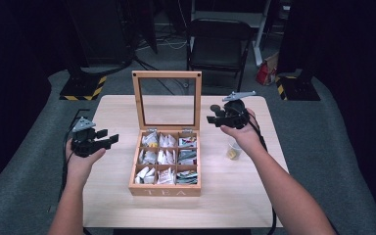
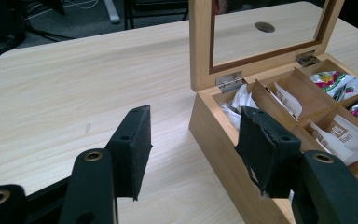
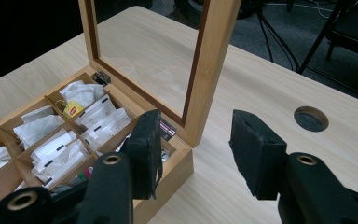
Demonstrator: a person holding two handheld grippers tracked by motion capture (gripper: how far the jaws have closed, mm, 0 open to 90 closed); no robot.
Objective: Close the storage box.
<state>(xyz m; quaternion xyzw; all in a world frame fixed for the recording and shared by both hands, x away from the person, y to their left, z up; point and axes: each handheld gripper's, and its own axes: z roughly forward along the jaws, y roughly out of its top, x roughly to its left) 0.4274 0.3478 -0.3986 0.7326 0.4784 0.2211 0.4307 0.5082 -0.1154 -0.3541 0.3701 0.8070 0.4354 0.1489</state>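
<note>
hidden: cup (image 1: 233, 150) half behind right hand, right of box (image 1: 165, 188) | left gripper (image 1: 108, 138): jaws apart, empty, left of box | right gripper (image 1: 214, 115): jaws apart, empty, beside lid (image 1: 167, 74)

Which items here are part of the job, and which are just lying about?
In the job:
- tea box, lid up
- tea bags in its compartments
- plastic cup holding something yellow
- left gripper, open
- right gripper, open, empty

Lying about:
- folding chair
- red bag on the floor
</note>
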